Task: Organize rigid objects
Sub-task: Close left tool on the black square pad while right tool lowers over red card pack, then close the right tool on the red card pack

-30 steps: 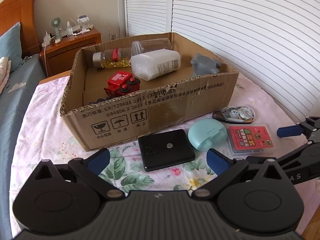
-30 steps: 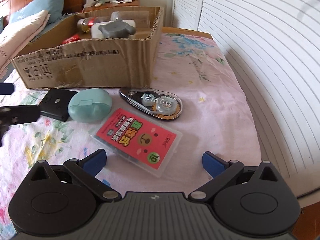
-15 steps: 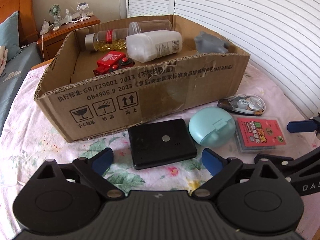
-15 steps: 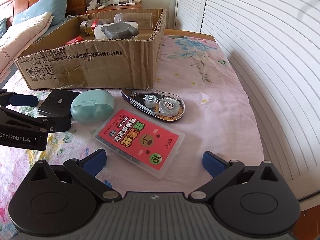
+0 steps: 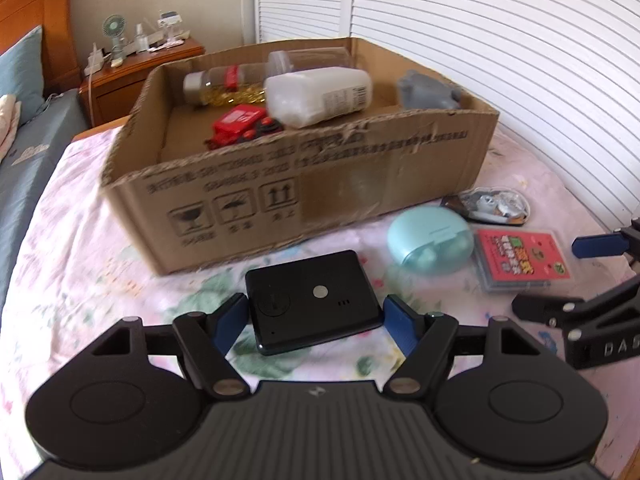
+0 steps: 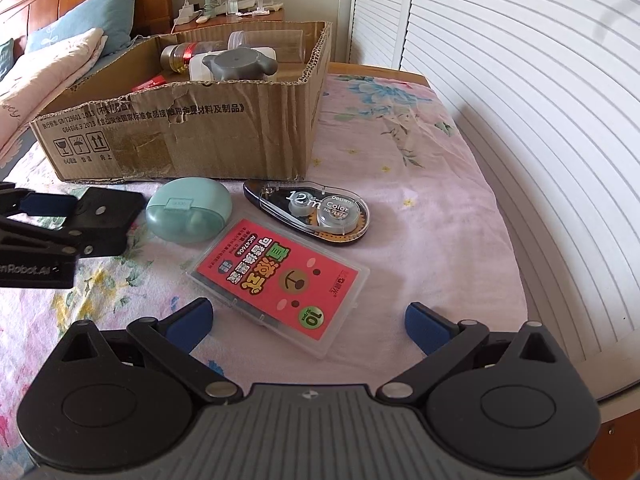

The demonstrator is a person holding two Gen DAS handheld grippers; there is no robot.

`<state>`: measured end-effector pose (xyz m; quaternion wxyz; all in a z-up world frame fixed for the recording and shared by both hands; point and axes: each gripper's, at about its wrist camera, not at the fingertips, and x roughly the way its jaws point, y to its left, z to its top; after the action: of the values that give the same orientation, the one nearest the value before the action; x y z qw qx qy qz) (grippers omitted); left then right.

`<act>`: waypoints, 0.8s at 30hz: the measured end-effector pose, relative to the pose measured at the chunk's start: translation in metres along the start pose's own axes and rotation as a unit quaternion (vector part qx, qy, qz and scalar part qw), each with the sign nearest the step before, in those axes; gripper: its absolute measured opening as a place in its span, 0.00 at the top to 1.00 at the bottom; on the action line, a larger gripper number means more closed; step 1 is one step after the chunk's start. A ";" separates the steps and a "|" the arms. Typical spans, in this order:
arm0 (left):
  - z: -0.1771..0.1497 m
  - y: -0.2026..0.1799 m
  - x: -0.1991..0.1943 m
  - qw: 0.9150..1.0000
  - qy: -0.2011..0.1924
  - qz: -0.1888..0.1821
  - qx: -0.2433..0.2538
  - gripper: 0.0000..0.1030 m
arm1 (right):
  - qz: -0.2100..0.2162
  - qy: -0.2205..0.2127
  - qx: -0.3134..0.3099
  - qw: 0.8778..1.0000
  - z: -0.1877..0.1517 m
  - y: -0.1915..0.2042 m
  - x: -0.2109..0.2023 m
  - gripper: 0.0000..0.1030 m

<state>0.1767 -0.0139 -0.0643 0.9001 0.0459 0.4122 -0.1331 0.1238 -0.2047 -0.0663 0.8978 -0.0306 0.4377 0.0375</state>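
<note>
The left gripper (image 5: 316,320) is closing its two blue fingers (image 5: 230,320) around the flat black box (image 5: 312,300). The black box lies between them on the flowery cloth (image 5: 80,260), just in front of the cardboard box (image 5: 280,184). The fingers sit right beside its two short sides, but I cannot tell if they press on it yet. To do this well, I think the fingers should squeeze both sides evenly and stay low, because the black box is thin and could slip out. Then it must go up and over the front wall of the cardboard box. That wall is torn and bumpy on top, so a high lift looks safest. Inside, there is bare floor on the left, next to the red toy (image 5: 240,124).

Further right lie the round green case (image 5: 430,240), the tape roller (image 6: 308,212) and the red card case (image 6: 280,284). The right gripper (image 6: 308,320) hangs over the red card case with its fingers wide apart, holding nothing. The cloth to its right is bare up to the table edge.
</note>
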 end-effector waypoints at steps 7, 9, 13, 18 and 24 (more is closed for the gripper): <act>-0.017 0.024 -0.017 0.999 0.008 0.028 -0.027 0.28 | -0.001 0.016 0.005 1.000 0.002 -0.010 -0.002 0.00; -0.020 0.028 -0.020 0.999 0.009 0.031 -0.030 0.28 | 0.003 0.025 0.002 1.000 0.002 -0.006 -0.002 0.00; -0.020 0.026 -0.023 0.999 0.002 0.031 -0.023 0.21 | 0.030 0.028 -0.019 0.999 0.003 0.013 -0.003 0.00; -0.019 0.026 -0.027 0.999 -0.011 0.019 -0.028 0.16 | 0.029 0.021 -0.031 0.999 0.014 0.030 0.006 0.00; -0.019 0.029 -0.028 0.999 -0.015 0.019 -0.028 0.14 | 0.016 0.019 -0.020 0.999 0.027 0.032 0.018 0.00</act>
<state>0.1535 0.0234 -0.0567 0.9095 0.0262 0.4015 -0.1047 0.1527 -0.1700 -0.0645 0.8878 -0.0421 0.4543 0.0604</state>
